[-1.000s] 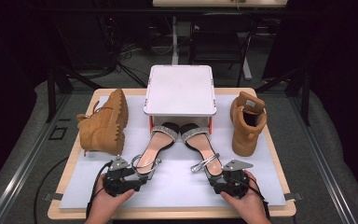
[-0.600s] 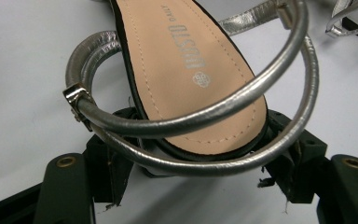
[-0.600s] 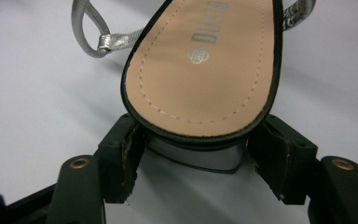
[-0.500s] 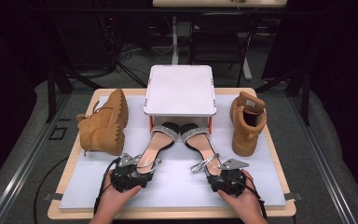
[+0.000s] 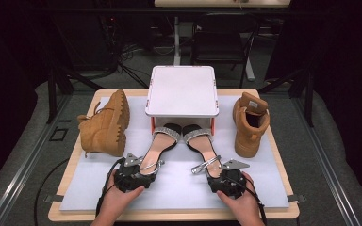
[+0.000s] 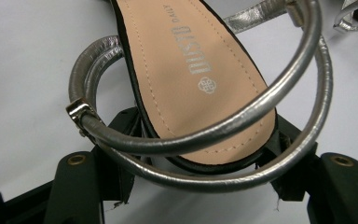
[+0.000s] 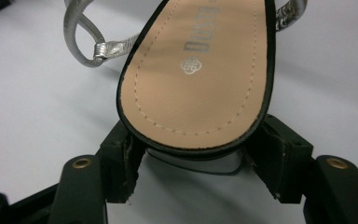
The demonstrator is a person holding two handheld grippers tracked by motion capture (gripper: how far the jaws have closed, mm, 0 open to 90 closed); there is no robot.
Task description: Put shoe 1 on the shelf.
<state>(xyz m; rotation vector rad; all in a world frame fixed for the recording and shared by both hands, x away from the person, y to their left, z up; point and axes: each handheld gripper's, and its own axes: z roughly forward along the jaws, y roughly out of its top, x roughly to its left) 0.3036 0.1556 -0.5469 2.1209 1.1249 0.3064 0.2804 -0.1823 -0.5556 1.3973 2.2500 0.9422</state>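
High view: nearest the table's front edge, two hands hold the grippers. The left gripper (image 5: 133,175) sits at the heel of the left sandal (image 5: 156,147); the right gripper (image 5: 226,180) sits at the heel of the right sandal (image 5: 202,146).

Left gripper view: the two black jaws stand either side of the left sandal's heel (image 6: 200,140), pads against its black edge, closed on it. The silver ankle strap (image 6: 242,121) loops across the heel and over the jaws.

Right gripper view: the jaws flank the right sandal's heel (image 7: 196,107), pads touching the sole's edge on both sides, gripping it. Its silver strap (image 7: 88,42) lies loose on the white mat (image 7: 28,102), clear of the jaws.

Farther back in the high view, both sandals' toes lie tucked under the front of a white box (image 5: 182,90) on short legs. A tan boot (image 5: 104,124) lies on its side left of the box; a second tan boot (image 5: 250,123) stands upright to the right. All rest on the mat over the wooden table (image 5: 283,212).
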